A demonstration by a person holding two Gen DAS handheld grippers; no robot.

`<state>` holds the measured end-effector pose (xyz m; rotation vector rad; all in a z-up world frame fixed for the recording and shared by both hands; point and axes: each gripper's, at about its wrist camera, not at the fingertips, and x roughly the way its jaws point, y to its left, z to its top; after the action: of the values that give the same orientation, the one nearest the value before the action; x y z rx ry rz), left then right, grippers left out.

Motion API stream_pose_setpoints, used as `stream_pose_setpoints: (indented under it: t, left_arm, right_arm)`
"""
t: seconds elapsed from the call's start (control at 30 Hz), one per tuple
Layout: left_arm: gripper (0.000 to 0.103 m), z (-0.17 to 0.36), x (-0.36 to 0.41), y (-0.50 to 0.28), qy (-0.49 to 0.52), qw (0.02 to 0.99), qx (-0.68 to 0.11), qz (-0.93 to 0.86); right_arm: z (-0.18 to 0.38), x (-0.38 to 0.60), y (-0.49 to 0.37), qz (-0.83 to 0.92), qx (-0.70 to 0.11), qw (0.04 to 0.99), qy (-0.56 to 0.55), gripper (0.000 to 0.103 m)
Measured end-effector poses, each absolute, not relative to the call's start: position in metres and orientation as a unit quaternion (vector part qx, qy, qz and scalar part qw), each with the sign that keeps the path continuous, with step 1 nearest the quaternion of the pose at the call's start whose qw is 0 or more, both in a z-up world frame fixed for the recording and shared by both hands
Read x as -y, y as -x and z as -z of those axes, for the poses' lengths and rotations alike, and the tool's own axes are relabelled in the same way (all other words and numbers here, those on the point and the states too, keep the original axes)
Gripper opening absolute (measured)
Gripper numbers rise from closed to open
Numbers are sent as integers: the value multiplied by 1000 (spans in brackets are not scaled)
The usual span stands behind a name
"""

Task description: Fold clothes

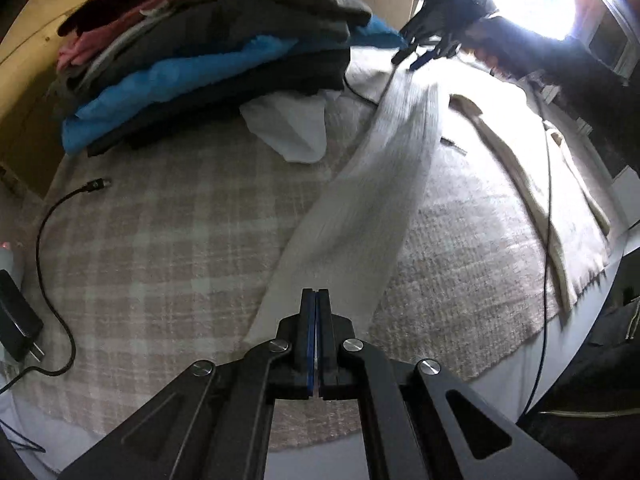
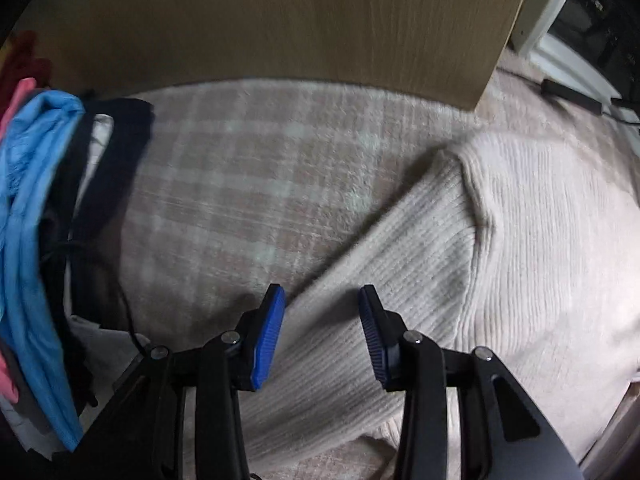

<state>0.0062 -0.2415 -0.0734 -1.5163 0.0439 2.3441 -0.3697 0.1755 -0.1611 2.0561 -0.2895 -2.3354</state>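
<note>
Jaws first: the left gripper (image 1: 317, 294) has its pads pressed flat together with nothing visibly between them, sitting right over the cuff end of the cream sweater's sleeve (image 1: 360, 208). I can't tell if it's pinching a thread of the knit or just hovering. The right gripper (image 2: 322, 308) stands with its blue pads (image 2: 270, 336) apart, the upper sleeve passing under the gap near the shoulder seam, not clamped on anything.

The sweater (image 2: 540, 240) lies spread flat on the checked blanket (image 1: 160, 240) toward its right edge (ribbed knit, looks soft and floppy), with the sleeve stretched out diagonally toward the blanket's near edge. My guess is it's laid out like that so the sleeve can be folded back across the body, one gripper at each end.

The stack of folded clothes (image 1: 208, 48) sits at the blanket's far left corner, presumably where this one ends up. A black cable (image 1: 52, 240) trails along the left edge.
</note>
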Motion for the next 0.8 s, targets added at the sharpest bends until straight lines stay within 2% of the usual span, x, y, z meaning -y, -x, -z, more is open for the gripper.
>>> stream_pose_setpoints:
  t: [0.13, 0.3, 0.33, 0.4, 0.43, 0.47, 0.6, 0.8]
  left_arm:
    - [12, 71, 247, -4, 534, 178, -22, -826]
    - [13, 85, 241, 9, 554, 187, -59, -809]
    - [13, 90, 237, 11, 559, 190, -66, -804]
    - [11, 92, 232, 10, 555, 199, -76, -804]
    - [2, 93, 230, 9, 552, 204, -81, -805]
    - [2, 93, 228, 8, 548, 208, -86, -805]
    - [2, 79, 233, 5, 536, 209, -55, -816]
    - [2, 20, 225, -17, 484, 216, -2, -848]
  right_arm:
    - [163, -171, 376, 743, 86, -3, -663, 39]
    - [162, -152, 372, 763, 21, -7, -647, 38]
    - [161, -150, 370, 768, 9, -5, -641, 34]
    - [159, -152, 367, 774, 5, -6, -633, 19]
    - [158, -158, 366, 776, 22, -2, -630, 7]
    - [156, -168, 364, 777, 54, 7, -627, 6]
    - [145, -191, 357, 783, 127, 29, -608, 5]
    - [118, -221, 345, 789, 192, 65, -581, 5]
